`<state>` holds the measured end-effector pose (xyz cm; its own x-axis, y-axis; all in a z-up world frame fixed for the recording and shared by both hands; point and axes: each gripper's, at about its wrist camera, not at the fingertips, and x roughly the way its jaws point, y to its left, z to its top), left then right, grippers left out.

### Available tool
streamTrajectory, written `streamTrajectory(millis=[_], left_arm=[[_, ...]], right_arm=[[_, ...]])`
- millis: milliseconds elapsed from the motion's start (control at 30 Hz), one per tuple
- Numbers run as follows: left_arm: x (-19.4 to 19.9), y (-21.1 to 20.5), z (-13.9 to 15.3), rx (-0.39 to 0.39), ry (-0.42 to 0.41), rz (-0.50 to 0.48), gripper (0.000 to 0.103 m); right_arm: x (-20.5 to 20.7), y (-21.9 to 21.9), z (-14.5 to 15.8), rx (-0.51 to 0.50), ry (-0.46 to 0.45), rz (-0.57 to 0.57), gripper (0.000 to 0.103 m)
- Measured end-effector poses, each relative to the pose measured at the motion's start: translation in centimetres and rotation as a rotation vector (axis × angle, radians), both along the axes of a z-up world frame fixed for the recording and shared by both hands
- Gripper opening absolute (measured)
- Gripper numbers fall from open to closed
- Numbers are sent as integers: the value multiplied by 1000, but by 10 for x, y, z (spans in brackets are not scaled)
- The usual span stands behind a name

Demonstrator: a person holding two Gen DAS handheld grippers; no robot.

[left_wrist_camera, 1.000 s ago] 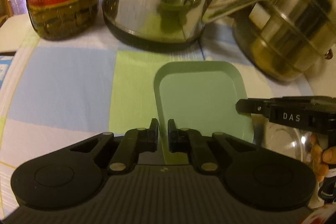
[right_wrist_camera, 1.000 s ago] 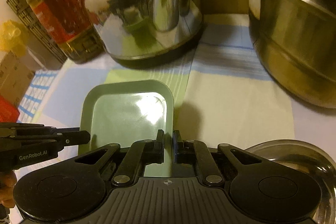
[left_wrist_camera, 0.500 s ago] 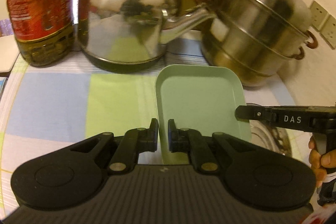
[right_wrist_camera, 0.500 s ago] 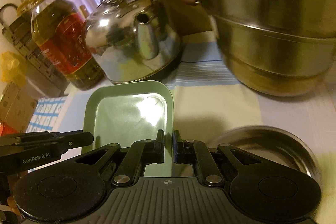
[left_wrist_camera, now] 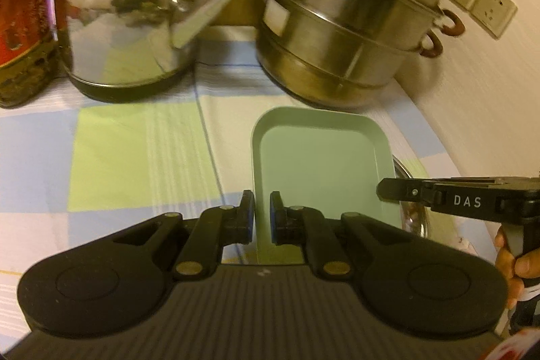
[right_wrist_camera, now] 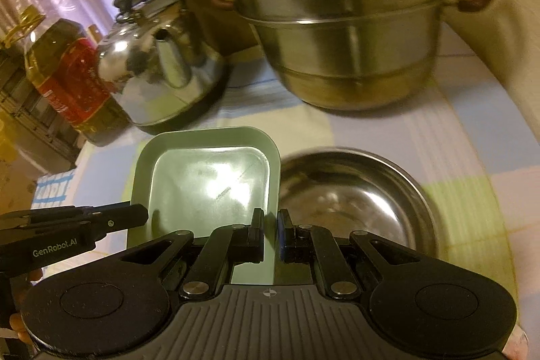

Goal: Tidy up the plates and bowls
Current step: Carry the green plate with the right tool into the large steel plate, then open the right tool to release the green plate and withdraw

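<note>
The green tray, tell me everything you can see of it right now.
The green tray is a pale green rectangular dish with rounded corners, a raised rim and a glossy flat bottom that looks like plastic or melamine. It is empty. The left gripper pinches its left rim and the right gripper its right rim. Its right side overlaps the steel bowl on the checked tablecloth.

Home kitchen: kettle (left_wrist_camera: 128,22), steamer pot (left_wrist_camera: 344,22), oil bottle (right_wrist_camera: 67,80) (checked tablecloth (left_wrist_camera: 135,157) underneath).
</note>
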<state>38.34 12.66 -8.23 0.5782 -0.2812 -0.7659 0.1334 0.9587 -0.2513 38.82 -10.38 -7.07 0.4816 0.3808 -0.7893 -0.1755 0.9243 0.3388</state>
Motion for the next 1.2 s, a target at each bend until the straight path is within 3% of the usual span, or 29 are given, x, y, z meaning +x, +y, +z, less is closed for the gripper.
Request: streamTrajectory(millis=[567, 1200], left_arm=[[9, -62, -31, 41, 43, -104, 8], [25, -78, -54, 81, 95, -108, 9]], right_arm=[[-20, -45, -26, -90, 49, -134, 8], [-8, -49, -47, -107, 74, -169, 9]])
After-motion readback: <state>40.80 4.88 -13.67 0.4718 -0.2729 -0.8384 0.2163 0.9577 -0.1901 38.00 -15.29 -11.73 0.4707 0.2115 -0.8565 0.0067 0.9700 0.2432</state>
